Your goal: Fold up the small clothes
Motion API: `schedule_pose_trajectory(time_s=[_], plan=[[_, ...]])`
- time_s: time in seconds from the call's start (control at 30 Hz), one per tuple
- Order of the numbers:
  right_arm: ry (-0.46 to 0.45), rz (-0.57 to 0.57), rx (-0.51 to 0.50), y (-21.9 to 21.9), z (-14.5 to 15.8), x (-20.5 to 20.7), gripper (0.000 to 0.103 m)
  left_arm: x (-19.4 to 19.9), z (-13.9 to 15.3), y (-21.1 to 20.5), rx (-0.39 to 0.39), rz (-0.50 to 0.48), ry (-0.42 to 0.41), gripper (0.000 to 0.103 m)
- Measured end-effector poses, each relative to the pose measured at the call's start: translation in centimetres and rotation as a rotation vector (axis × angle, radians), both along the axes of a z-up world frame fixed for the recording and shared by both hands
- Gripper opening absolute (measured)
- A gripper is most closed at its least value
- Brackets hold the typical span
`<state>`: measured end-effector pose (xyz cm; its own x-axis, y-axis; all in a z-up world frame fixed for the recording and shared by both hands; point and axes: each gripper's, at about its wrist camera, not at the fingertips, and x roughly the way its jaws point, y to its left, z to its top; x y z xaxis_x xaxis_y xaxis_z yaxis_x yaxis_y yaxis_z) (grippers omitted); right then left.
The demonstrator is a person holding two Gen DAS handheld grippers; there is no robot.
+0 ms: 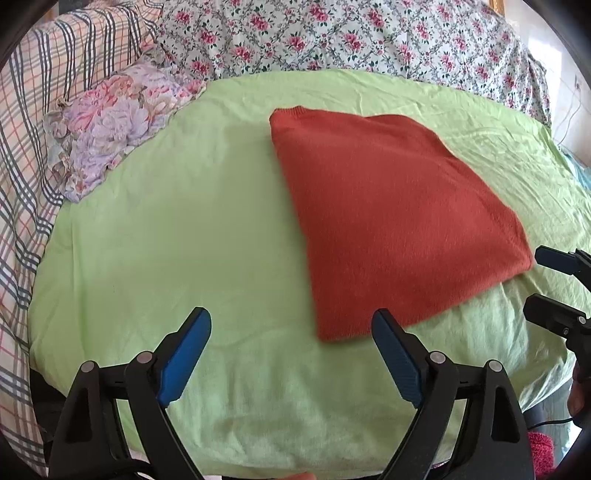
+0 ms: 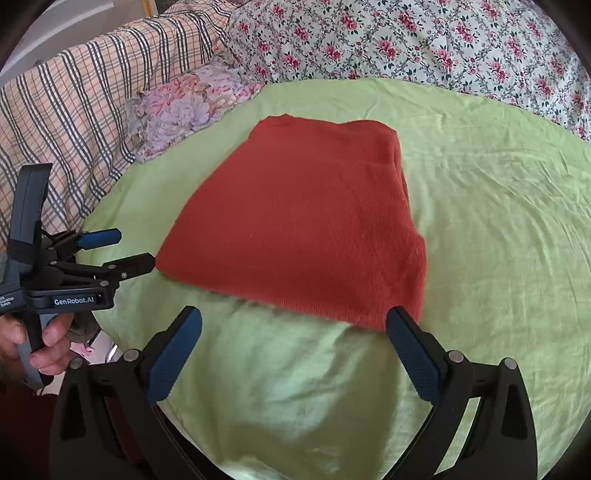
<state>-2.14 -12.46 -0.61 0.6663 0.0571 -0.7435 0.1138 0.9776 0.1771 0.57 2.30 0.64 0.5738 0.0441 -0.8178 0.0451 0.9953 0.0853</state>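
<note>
A rust-red knit garment [image 1: 391, 206] lies folded into a flat rectangle on a light green sheet [image 1: 166, 240]. My left gripper [image 1: 291, 317] stands open just short of the garment's near left corner, with nothing between its blue pads. My right gripper [image 2: 294, 314] is open too, hovering at the garment's [image 2: 306, 218] near edge, its right fingertip over the near right corner. In the left wrist view the right gripper [image 1: 546, 282] shows at the right edge, beside the garment's corner. In the right wrist view the left gripper [image 2: 129, 247] shows open at the garment's left corner, held by a hand [image 2: 48, 343].
A plaid blanket [image 1: 33, 155] lies bunched on the left. A floral duvet [image 1: 332, 33] runs along the back. A small pink-and-lilac flowered cloth [image 1: 114, 122] sits at the sheet's far left edge. The green sheet [image 2: 498, 240] spreads bare to the garment's right.
</note>
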Motion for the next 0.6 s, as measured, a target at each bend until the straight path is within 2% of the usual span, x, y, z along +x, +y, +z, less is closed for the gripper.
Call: schedule_pose_trajectory(time_s=[0.33, 0.6], plan=[[-0.013, -0.004, 0.044, -1.1, 0.7, 2.0, 0.1, 1.4, 0.9, -0.1, -0.026, -0.001, -0.022, 0.092], [-0.012, -0.003, 0.04, -1.8, 1.2, 4.1, 0.1, 3.3, 1.7, 0.3, -0.057, 0.015, -0.039, 0.092]])
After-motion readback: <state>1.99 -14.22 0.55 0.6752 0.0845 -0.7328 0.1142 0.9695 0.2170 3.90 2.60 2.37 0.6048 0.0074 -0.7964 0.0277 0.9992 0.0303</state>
